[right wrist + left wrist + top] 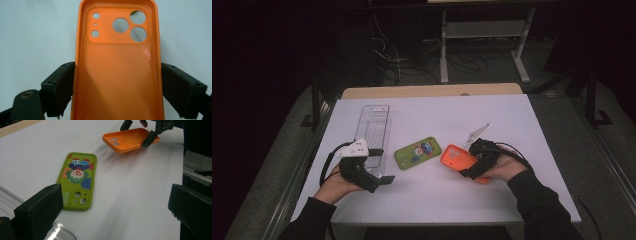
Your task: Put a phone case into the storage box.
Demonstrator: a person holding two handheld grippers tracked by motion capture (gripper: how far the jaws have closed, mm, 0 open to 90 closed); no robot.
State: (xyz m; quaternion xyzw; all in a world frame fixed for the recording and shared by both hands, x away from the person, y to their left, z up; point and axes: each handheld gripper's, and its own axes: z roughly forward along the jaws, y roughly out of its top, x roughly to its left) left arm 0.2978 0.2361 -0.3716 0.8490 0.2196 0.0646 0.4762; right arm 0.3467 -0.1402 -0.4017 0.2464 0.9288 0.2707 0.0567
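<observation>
Two black fingers (pixel 61 86) of the right gripper (pixel 478 159) are clamped on the long side walls of the orange phone case (pixel 117 65), one on each side near its lower end, so the case's long axis runs straight out along the line of the gripper, open side up, with the camera cut-outs at the far end. From the left gripper view the orange phone case looks tilted and lifted clear of the white tabletop (pixel 437 195), with a shadow beneath its free end; whether any corner touches I cannot tell. The left gripper (pixel 374 175) has its fingers (pixel 40 207) spread wide apart with nothing between them. Just ahead of them and a little to one side lies the green phone case (pixel 77 180), flat, printed back upward, its long axis running roughly away from that gripper and its camera holes at the near end. In the high view the green phone case sits between the two hands, close beside the orange one, with a clear plastic tray (pixel 374 127) just beyond the left hand. My judgement: the left hand is the better placed for the green case, and would need to straddle its short width.
</observation>
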